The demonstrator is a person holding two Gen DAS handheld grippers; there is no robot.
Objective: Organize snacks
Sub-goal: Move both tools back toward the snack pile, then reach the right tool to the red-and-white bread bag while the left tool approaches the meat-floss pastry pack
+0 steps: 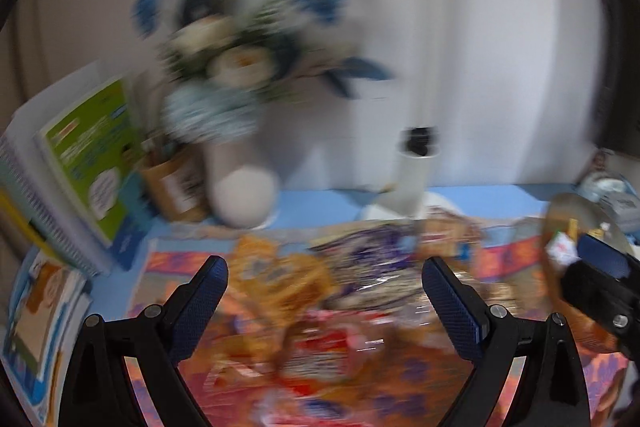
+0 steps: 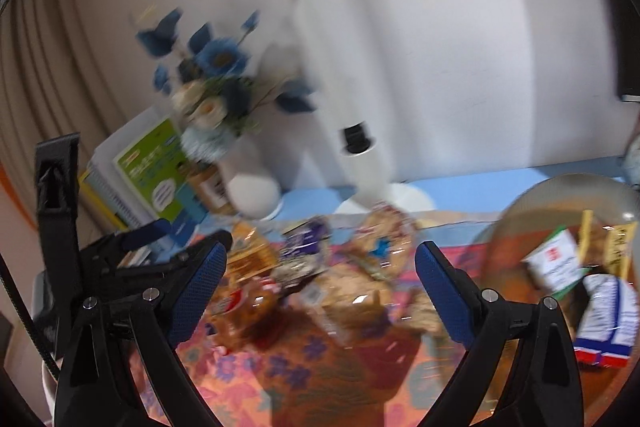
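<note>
Both views are motion-blurred. Several snack packets lie in a pile on an orange flowered cloth (image 2: 304,379): an orange packet (image 1: 276,279), a purple packet (image 1: 372,259) and a red-and-white packet (image 1: 320,347) in the left wrist view, and clear cookie bags (image 2: 384,247) in the right wrist view. A clear bowl (image 2: 560,211) at the right holds several snacks, among them a white packet (image 2: 556,263). My left gripper (image 1: 324,279) is open and empty above the pile. My right gripper (image 2: 320,263) is open and empty above the pile, left of the bowl.
A white vase with blue and white flowers (image 1: 244,195) stands at the back. A green book in a white rack (image 1: 88,155) is at the left. A white lamp base (image 2: 368,167) stands behind the pile. The table top (image 1: 480,199) is light blue.
</note>
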